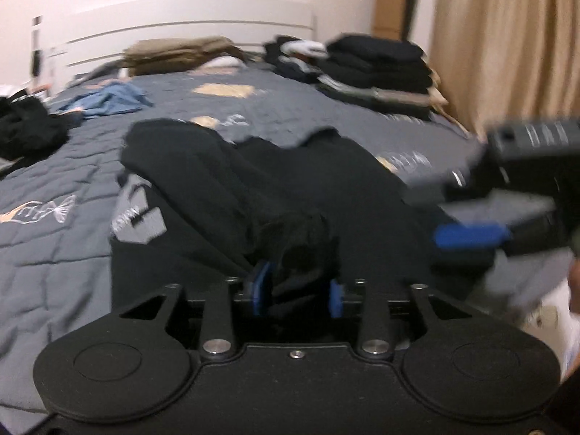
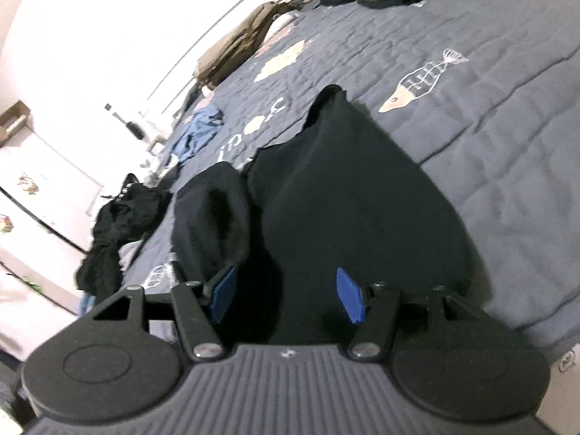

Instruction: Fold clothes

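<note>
A black garment (image 1: 253,188) with a grey printed logo (image 1: 137,214) lies spread on the grey quilted bed (image 1: 54,246). My left gripper (image 1: 298,291) sits at the garment's near edge. A bunched fold of the black cloth lies between its blue pads (image 1: 261,286), which stand apart and do not visibly press on it. My right gripper (image 2: 286,297) hovers open over the same garment (image 2: 362,199), with only flat cloth under it. A rolled sleeve (image 2: 214,217) lies to its left. In the left wrist view one of the right gripper's blue pads (image 1: 471,236) shows blurred at the right.
Folded dark clothes are stacked (image 1: 377,69) at the far right of the bed. Tan folded items (image 1: 181,54) lie by the white headboard (image 1: 181,21). A blue garment (image 1: 108,101) and a black heap (image 1: 25,130) lie at the left. A beige curtain (image 1: 507,36) hangs on the right.
</note>
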Demonstrator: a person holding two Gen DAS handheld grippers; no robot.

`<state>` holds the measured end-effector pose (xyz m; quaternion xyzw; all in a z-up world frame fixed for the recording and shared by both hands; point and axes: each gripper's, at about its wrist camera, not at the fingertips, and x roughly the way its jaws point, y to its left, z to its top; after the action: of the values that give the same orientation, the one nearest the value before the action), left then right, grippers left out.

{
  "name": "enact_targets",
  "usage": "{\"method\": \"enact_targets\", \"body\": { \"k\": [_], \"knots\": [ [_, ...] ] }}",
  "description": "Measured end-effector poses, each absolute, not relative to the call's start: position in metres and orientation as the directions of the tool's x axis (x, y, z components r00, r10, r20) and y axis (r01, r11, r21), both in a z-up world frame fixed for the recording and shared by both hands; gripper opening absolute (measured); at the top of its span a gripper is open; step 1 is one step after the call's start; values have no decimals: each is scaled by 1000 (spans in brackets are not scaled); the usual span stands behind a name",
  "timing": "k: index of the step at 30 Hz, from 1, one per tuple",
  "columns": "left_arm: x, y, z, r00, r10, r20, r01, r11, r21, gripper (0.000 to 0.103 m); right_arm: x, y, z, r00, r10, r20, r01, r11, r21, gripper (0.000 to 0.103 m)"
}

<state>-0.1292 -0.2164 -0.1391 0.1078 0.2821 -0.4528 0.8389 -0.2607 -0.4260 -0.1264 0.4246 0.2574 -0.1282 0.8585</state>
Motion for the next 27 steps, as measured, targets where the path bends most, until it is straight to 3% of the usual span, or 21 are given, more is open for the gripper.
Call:
{"method": "enact_targets", "body": {
  "k": [2,4,7,12,21,27],
  "knots": [
    [-133,-212,-135,398,-715,-575,844,531,-76,54,-260,-431,-128,845,45,-533,412,581,702,61],
    [-134,-203,-128,363,-726,-584,858,505,-95,55,-260,-434,-129,853,74,-517,395,556,731,61],
    [-134,-186,-113,367,-731,-575,860,503,-91,66,-258,-433,-131,854,85,-512,390,546,742,61],
    [-115,-156,-95,456,-716,-529,778,609,-154,66,-248,-423,-134,844,107,-525,373,586,719,61],
    [-88,-131,-91,510,-678,-530,662,702,-262,66,-220,-390,-151,819,229,-526,321,578,750,61],
    [-91,-127,-93,505,-672,-542,685,694,-223,66,-202,-381,-158,816,207,-539,347,571,744,61]
  ]
}}
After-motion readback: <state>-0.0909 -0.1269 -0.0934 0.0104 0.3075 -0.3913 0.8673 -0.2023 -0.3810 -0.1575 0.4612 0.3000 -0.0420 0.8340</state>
